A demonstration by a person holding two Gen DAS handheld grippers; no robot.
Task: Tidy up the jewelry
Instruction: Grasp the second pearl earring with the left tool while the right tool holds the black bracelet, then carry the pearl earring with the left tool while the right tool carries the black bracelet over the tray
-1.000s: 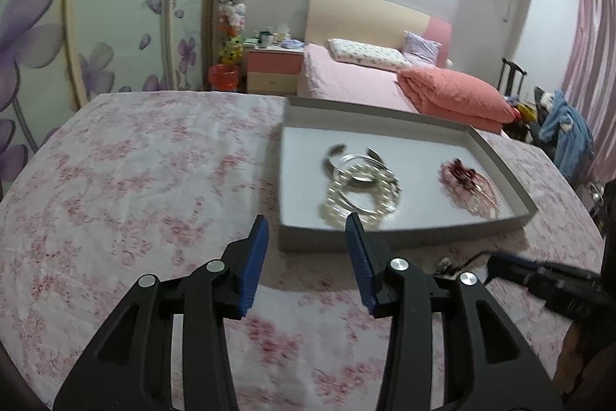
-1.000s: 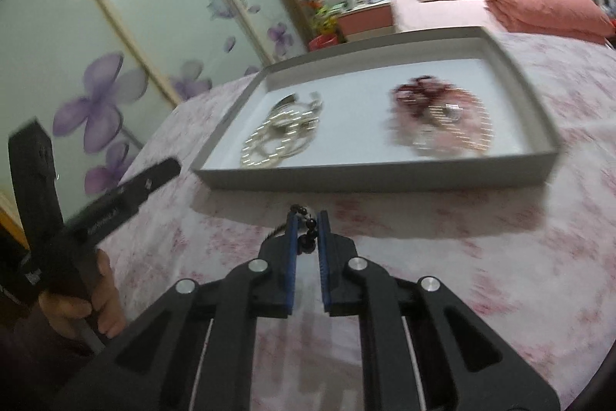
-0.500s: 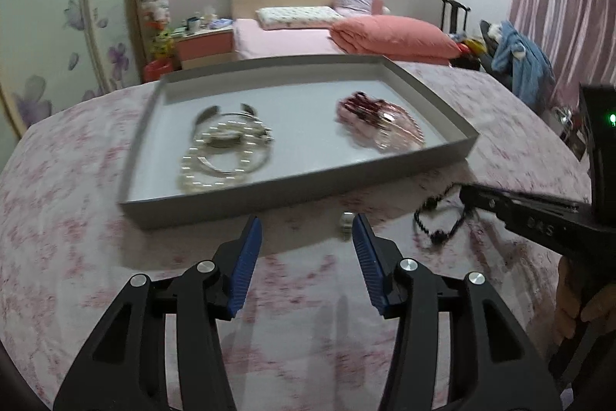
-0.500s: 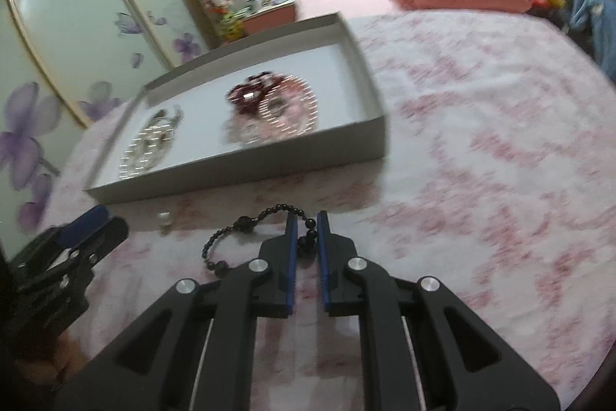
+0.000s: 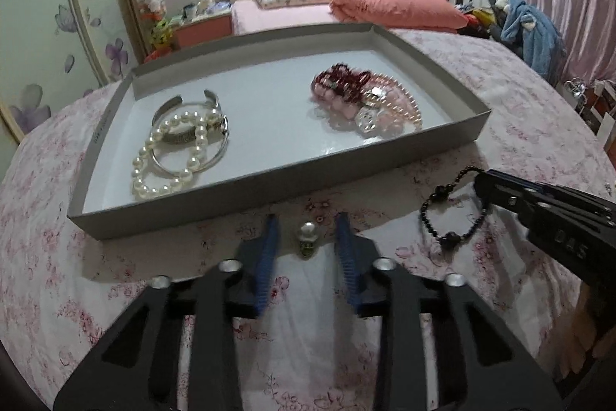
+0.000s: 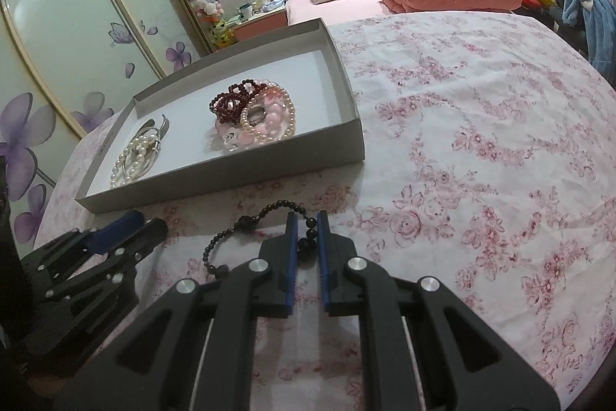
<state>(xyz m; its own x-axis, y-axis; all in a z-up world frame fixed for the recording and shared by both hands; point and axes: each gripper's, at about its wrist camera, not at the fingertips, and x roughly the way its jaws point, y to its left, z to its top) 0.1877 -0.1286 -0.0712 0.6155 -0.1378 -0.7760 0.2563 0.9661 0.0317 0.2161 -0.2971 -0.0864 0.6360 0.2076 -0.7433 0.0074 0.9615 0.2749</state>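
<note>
Left hand-held gripper: its jaws have just been closing and are now standing narrowly apart, a small silver ring with a dark greenish base lying between the blue pads on the tabletop; a gap is showing on both sides, so the pads are not pressing it.

Right hand-held gripper: jaws closed on a black bead bracelet. A few beads are sitting pinched between the pads, and the rest of the loop is trailing out to the left over the floral cloth, with larger beads at intervals.

Grey tray: shallow, low-walled, white floor, lying just beyond both grippers. Its near wall is standing close in front of the ring.
- Left part: white pearl bracelet lying over silver bangles.
- Right part: dark red bead bracelet heaped with pink and pale pearl strands, touching one another.

Open room: the tray floor between the two heaps is lying bare, and the pink-flowered cloth to the right of the tray is running wide and unoccupied to the tabletop's curved edge.
</note>
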